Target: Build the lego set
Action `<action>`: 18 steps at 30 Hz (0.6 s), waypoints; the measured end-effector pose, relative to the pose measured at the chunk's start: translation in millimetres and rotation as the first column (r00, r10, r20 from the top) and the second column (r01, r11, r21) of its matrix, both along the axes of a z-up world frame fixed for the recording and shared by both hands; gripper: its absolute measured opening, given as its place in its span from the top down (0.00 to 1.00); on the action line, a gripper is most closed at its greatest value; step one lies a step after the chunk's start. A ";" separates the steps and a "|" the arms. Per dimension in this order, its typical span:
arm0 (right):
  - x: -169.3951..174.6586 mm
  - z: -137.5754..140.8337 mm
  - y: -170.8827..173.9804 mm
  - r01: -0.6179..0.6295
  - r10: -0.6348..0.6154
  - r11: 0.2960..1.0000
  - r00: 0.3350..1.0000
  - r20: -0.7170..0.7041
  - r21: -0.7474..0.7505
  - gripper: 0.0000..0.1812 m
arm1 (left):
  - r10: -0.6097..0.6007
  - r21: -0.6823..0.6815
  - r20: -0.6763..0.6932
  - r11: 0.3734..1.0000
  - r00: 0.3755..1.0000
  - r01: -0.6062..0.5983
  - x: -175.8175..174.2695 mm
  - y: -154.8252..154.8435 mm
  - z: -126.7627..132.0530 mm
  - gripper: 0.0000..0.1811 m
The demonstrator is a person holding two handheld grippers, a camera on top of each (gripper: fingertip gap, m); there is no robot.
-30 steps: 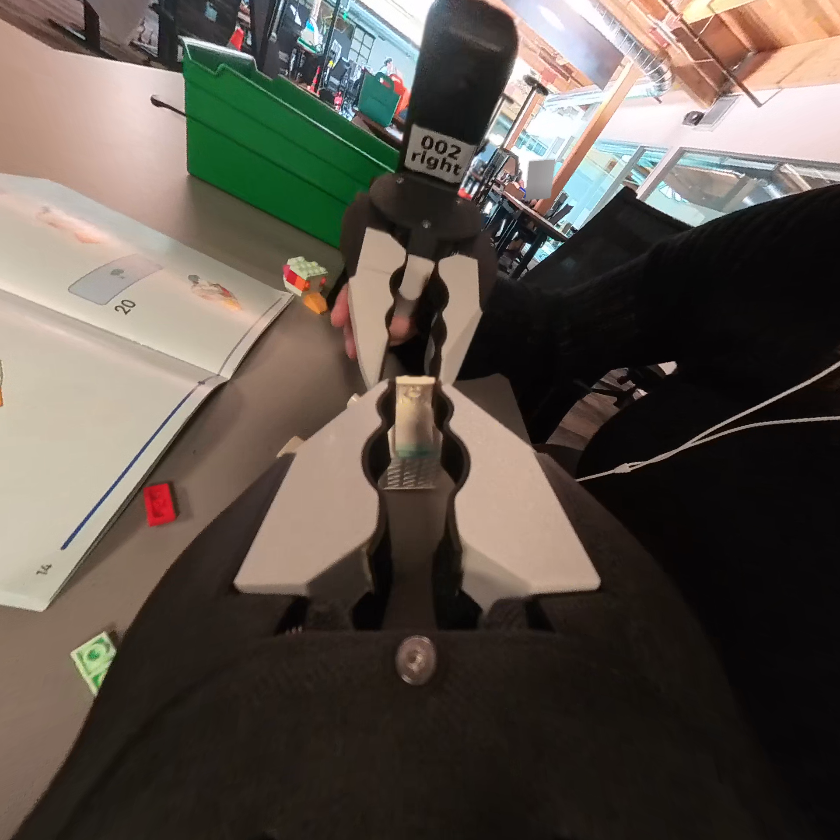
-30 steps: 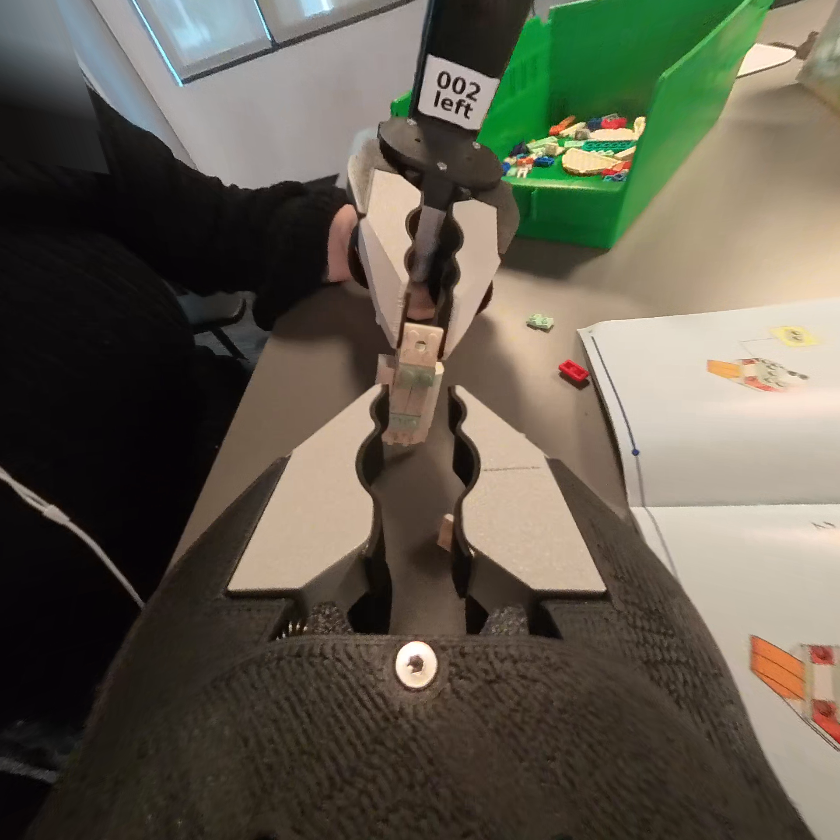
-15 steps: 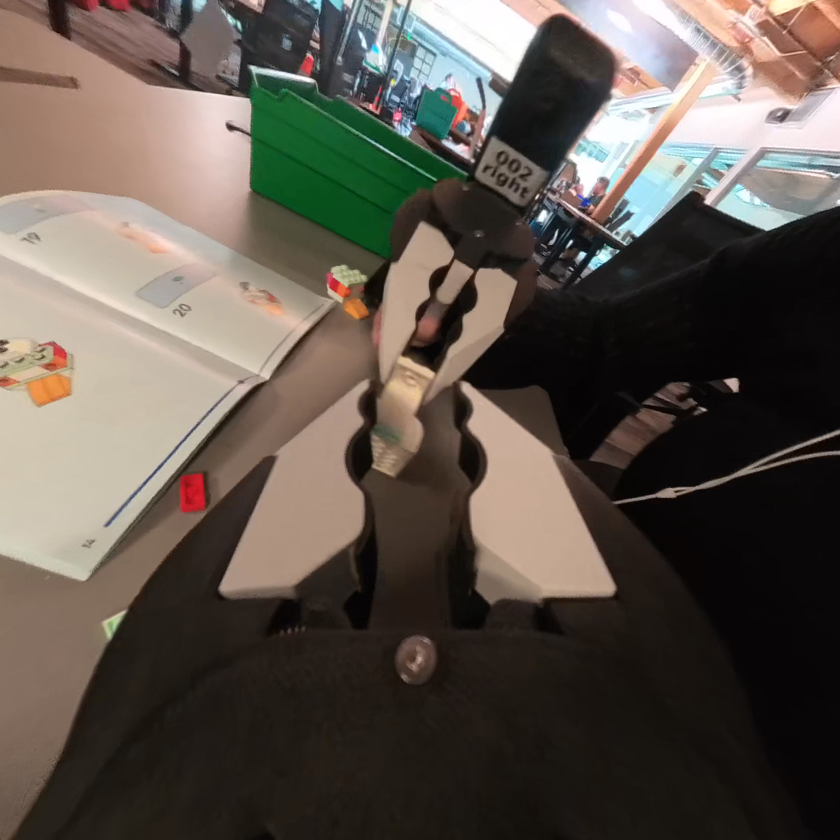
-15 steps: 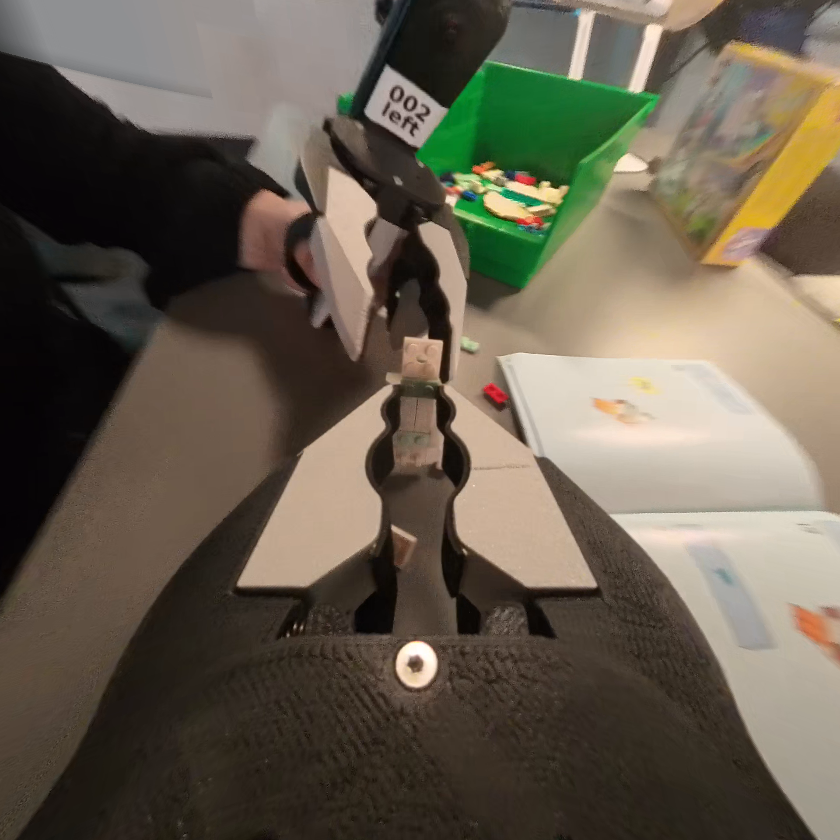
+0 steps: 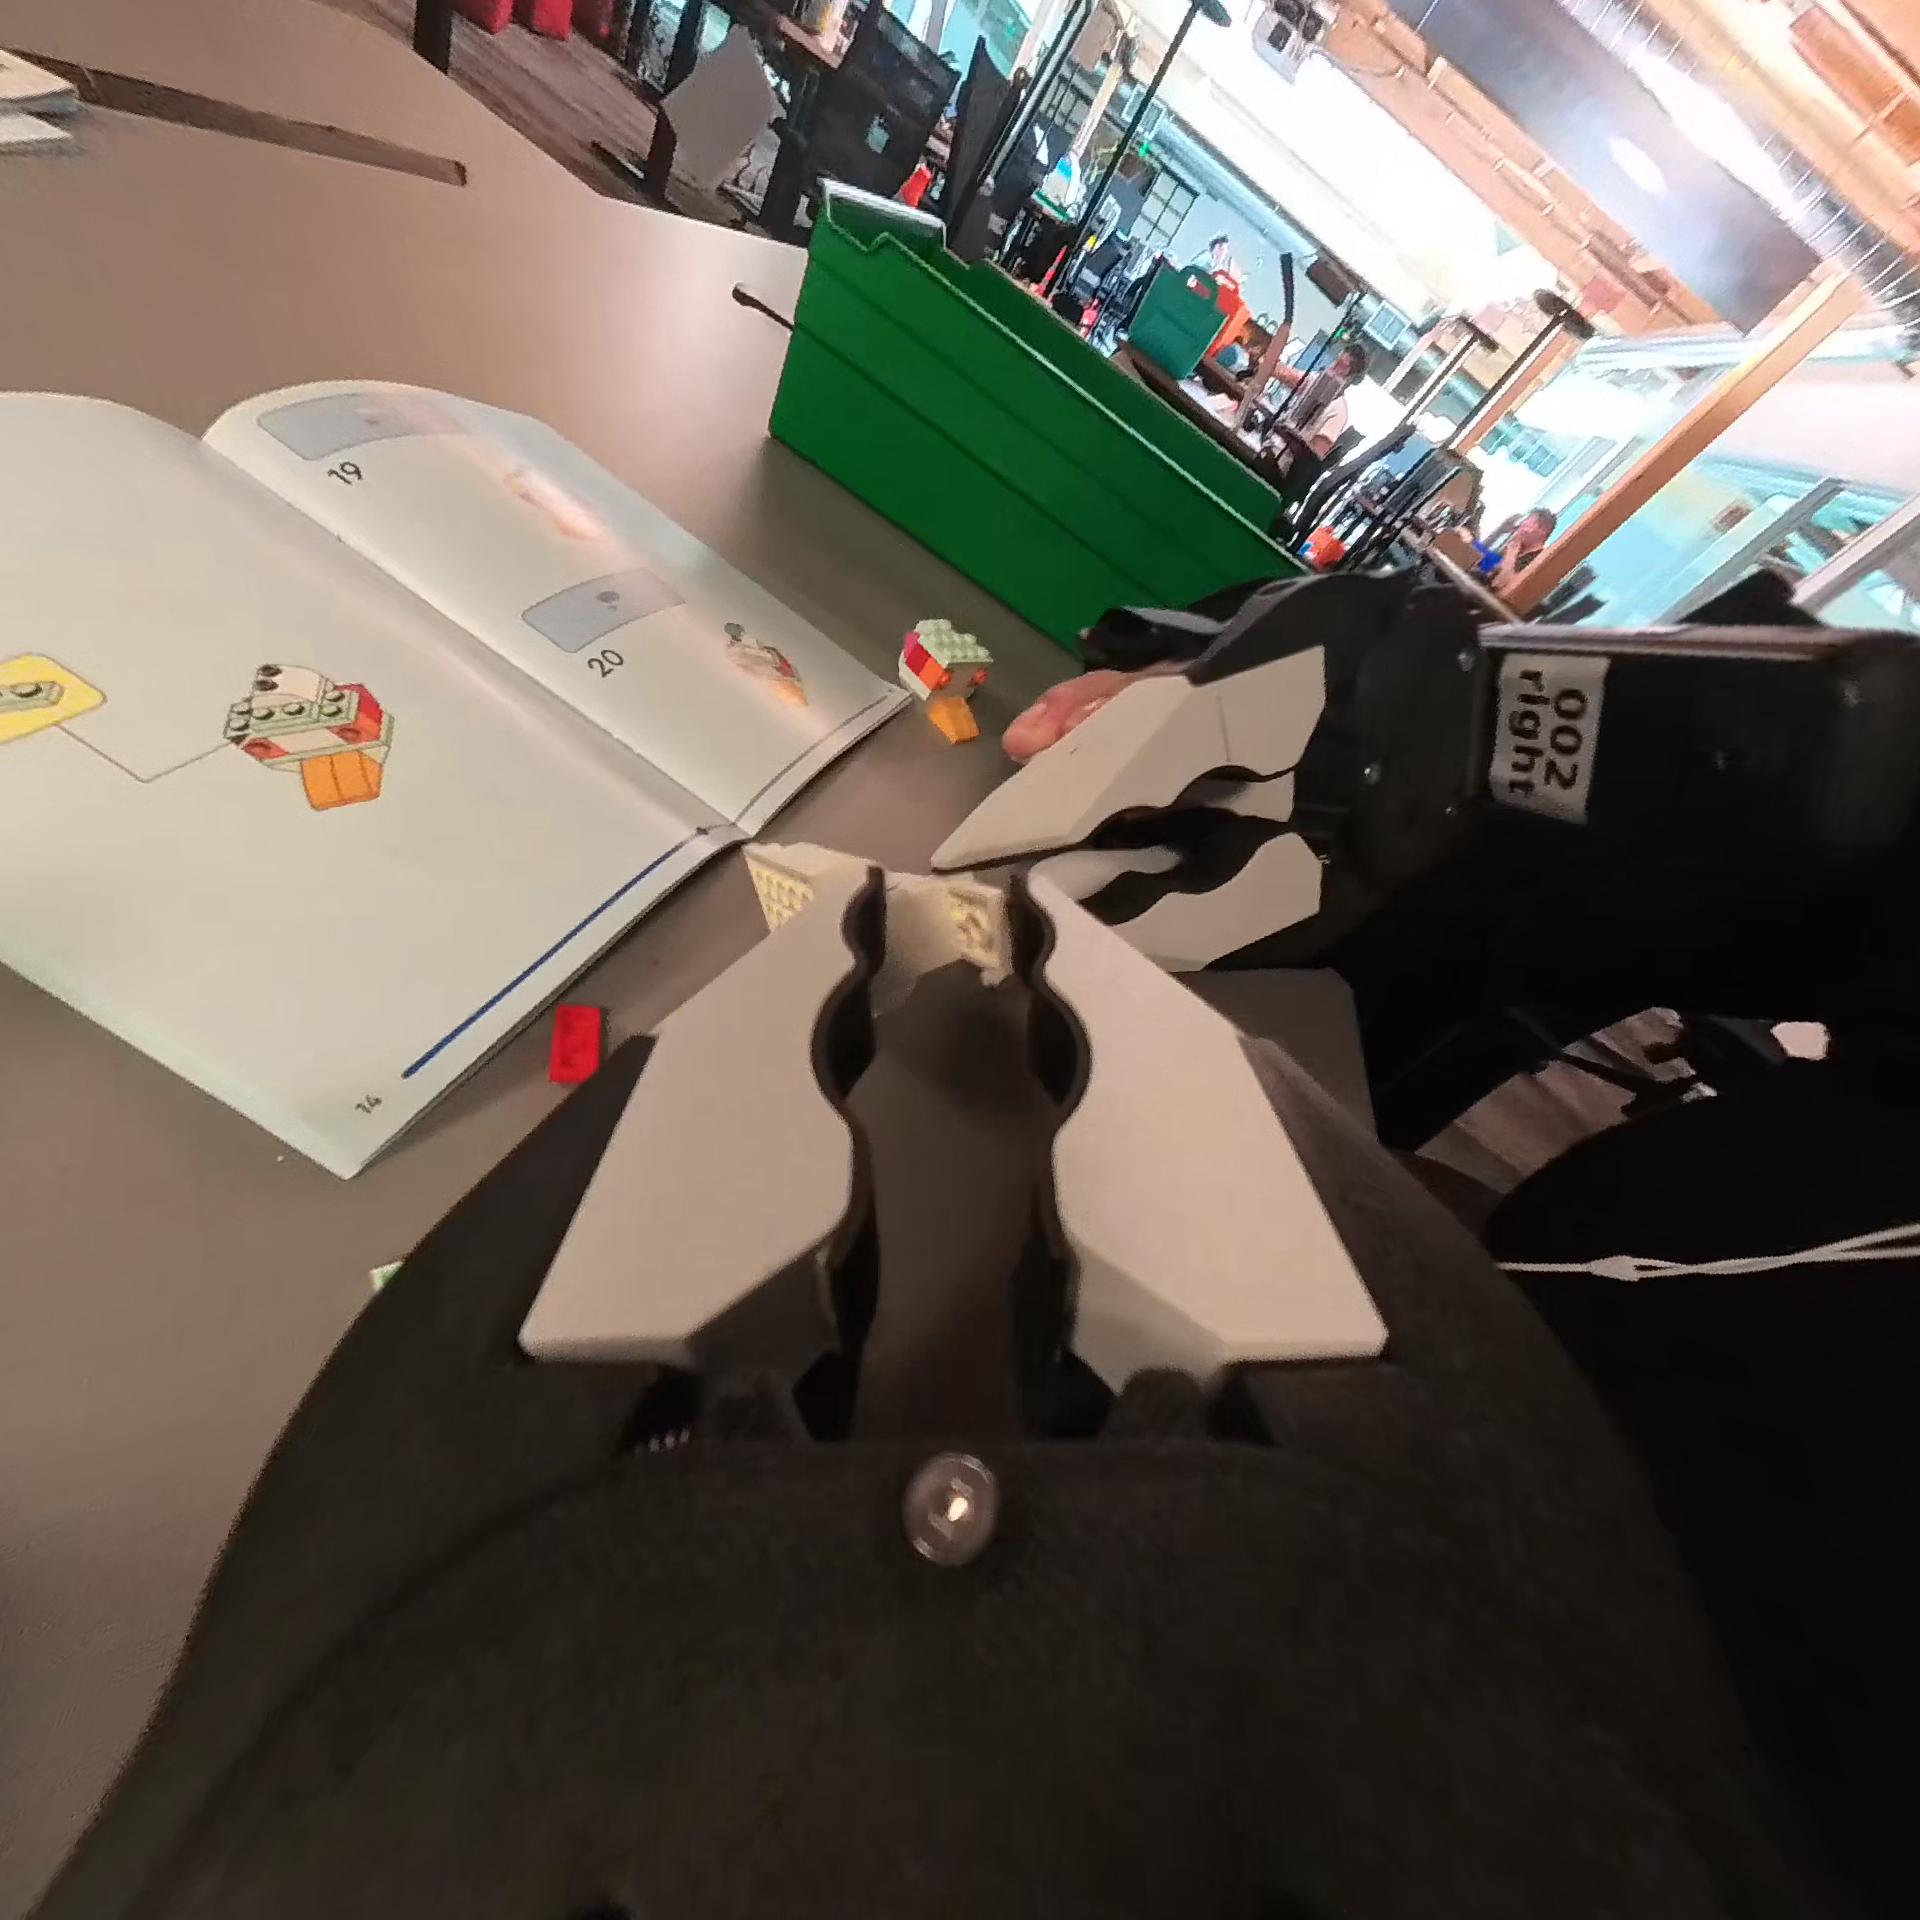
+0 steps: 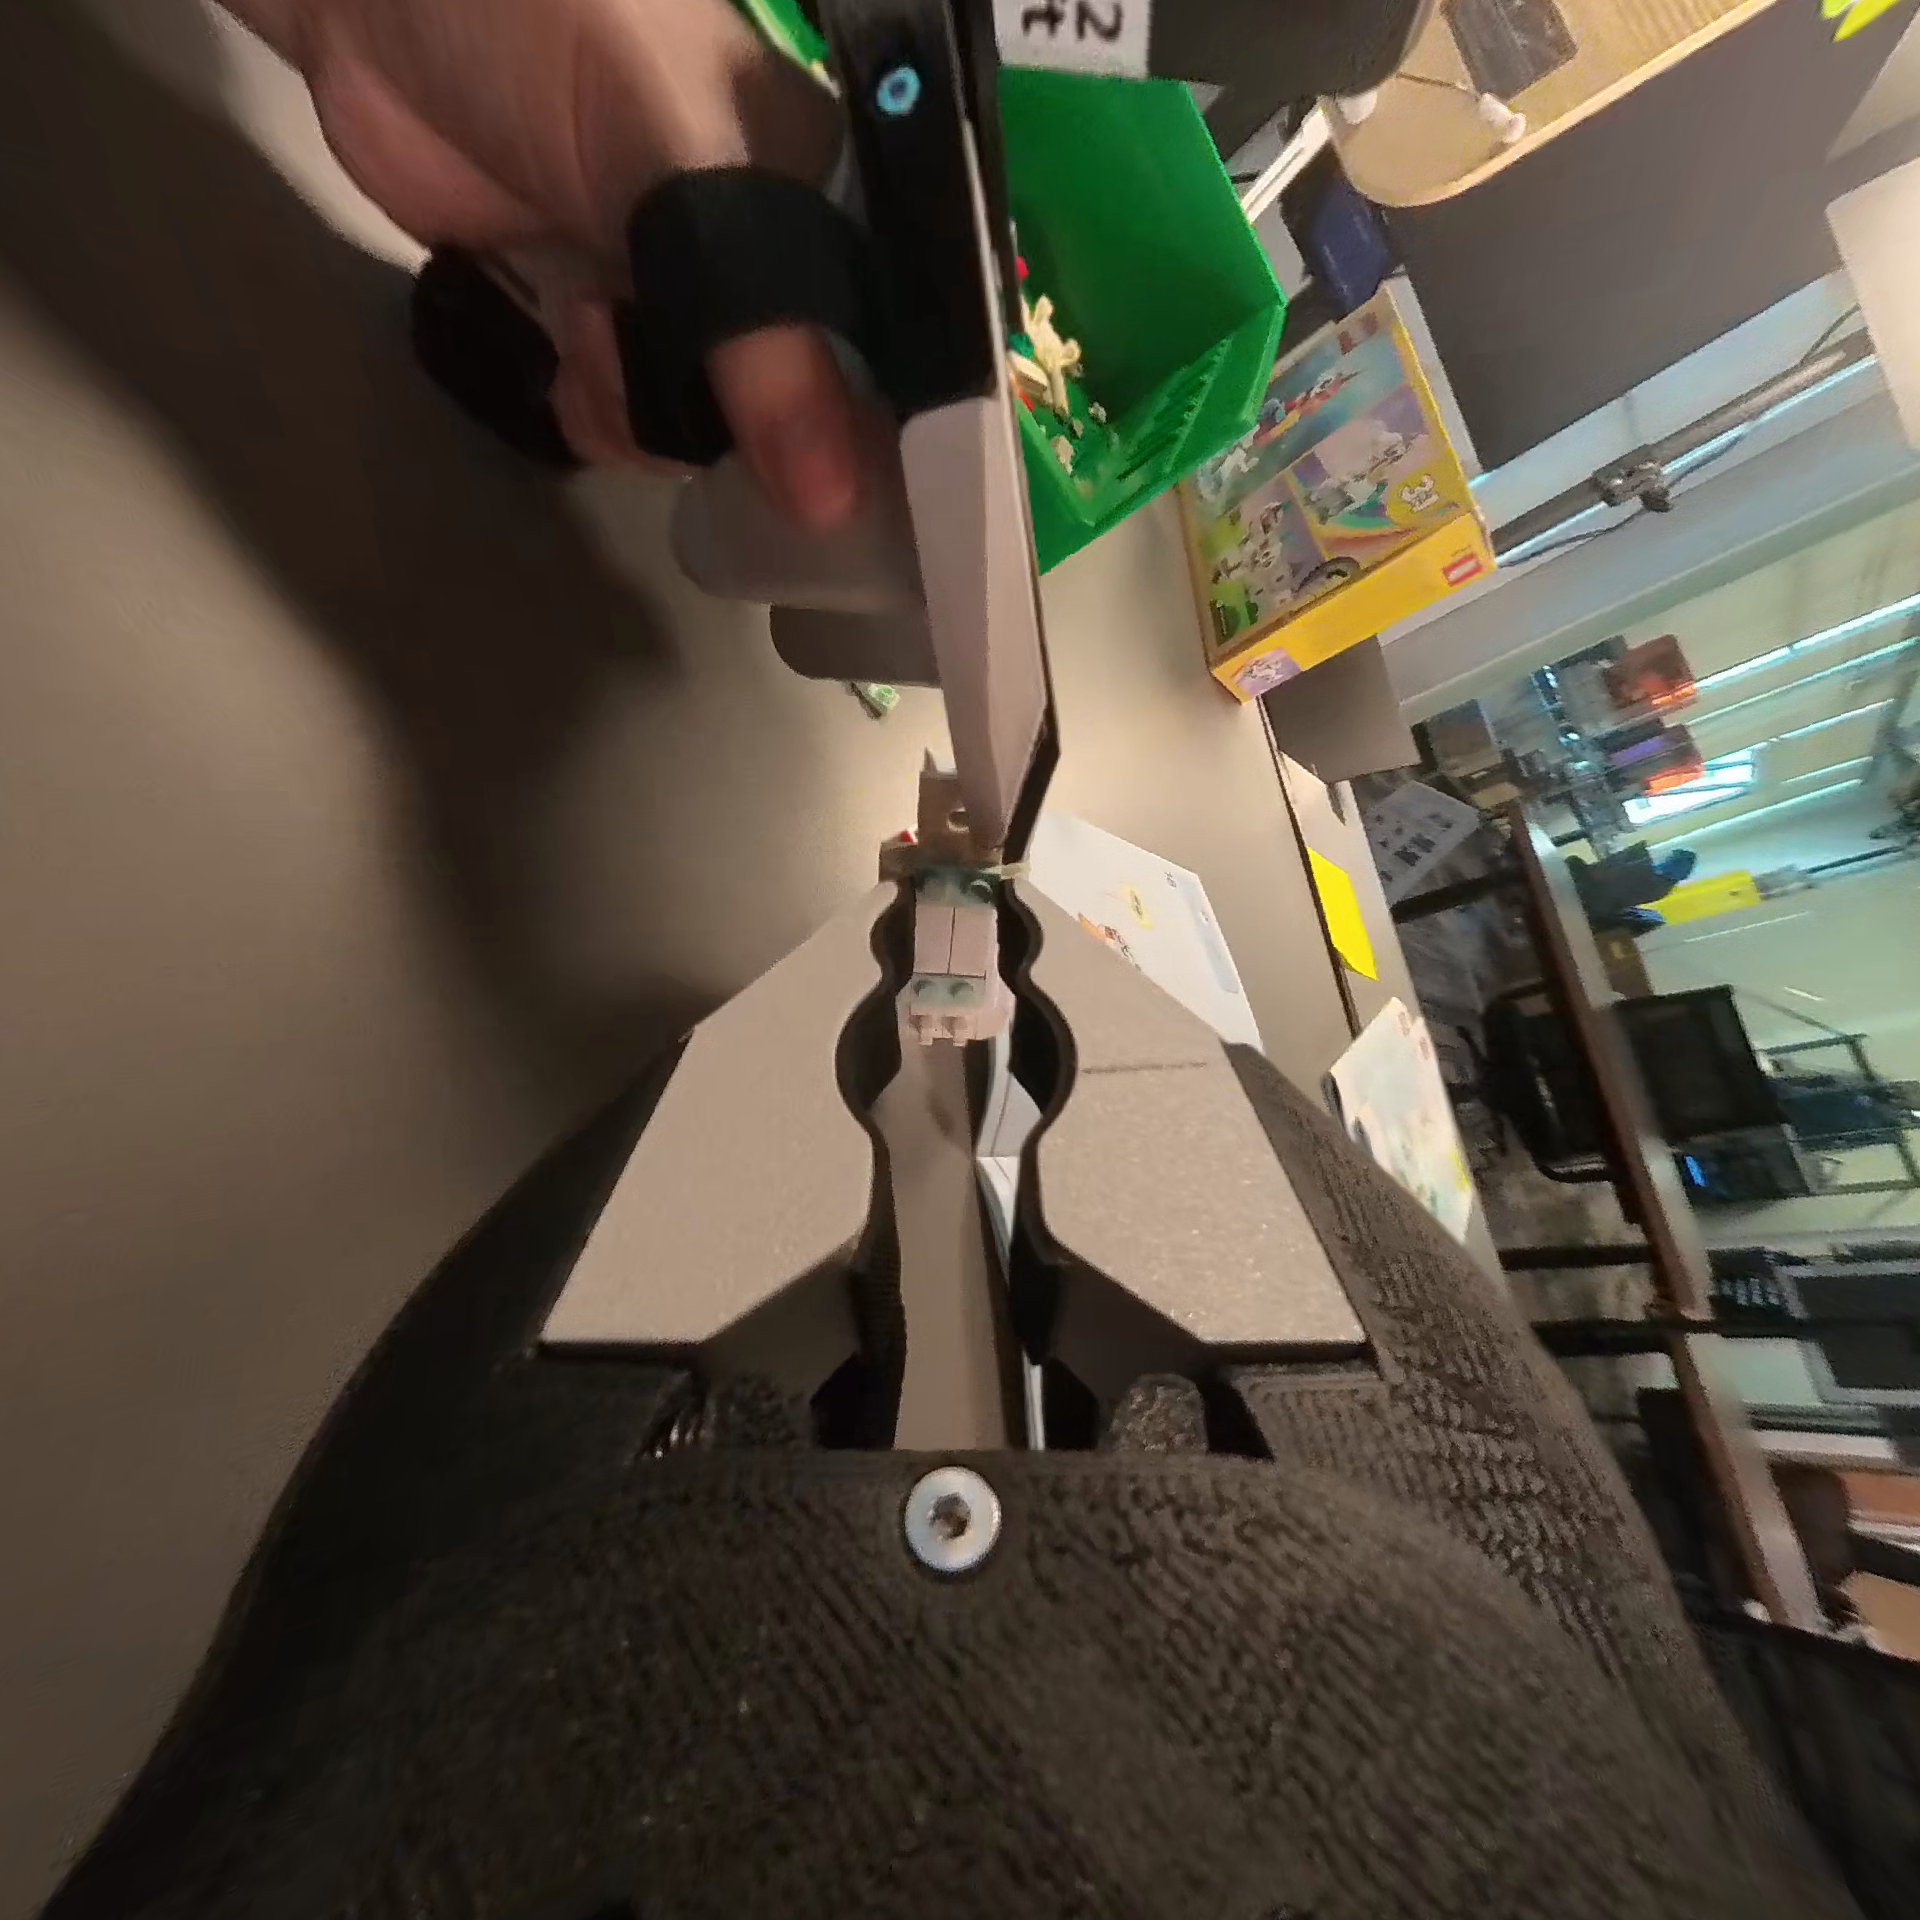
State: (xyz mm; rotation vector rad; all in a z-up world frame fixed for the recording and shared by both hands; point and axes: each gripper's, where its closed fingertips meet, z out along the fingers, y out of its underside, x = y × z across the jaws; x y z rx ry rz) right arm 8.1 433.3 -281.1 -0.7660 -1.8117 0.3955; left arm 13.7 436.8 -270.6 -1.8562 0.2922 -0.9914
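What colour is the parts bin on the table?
Green bin; clearest in the left wrist view.

My left gripper [image 5: 943,914] has two pale grey wedge-shaped fingers [image 5: 717,1132] with wavy black inner edges, seated in a black textured housing with one silver screw [image 5: 950,1504] on its centre line. My right gripper [image 6: 951,940] is of the same build, with its own silver screw [image 6: 948,1520]; its black handle carries a white label [image 5: 1545,750]. I wear black sleeves [image 5: 1714,1455], and a thin white cable [image 5: 1704,1262] crosses the dark clothing.
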 end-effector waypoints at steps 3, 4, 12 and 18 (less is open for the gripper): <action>-1.2 -2.5 0.0 0.012 -0.012 0.998 1.000 0.000 0.070 0.92 | 0.010 -0.013 -0.032 1.000 0.999 -0.011 -1.0 -0.2 -3.1 0.87; -1.6 -3.1 0.6 0.018 -0.018 0.995 1.000 0.000 0.098 0.92 | 0.019 -0.012 -0.041 1.000 0.999 -0.019 -1.5 -0.3 -3.4 0.87; -2.6 -0.7 9.1 0.084 -0.079 0.964 0.996 -0.031 0.251 0.92 | 0.084 0.071 -0.177 0.995 0.981 -0.073 -4.1 -0.5 -0.2 0.83; -1.4 9.2 16.8 0.136 -0.116 0.939 0.990 -0.082 0.316 0.92 | 0.139 0.187 -0.316 0.979 0.939 -0.082 -2.4 -1.9 3.2 0.84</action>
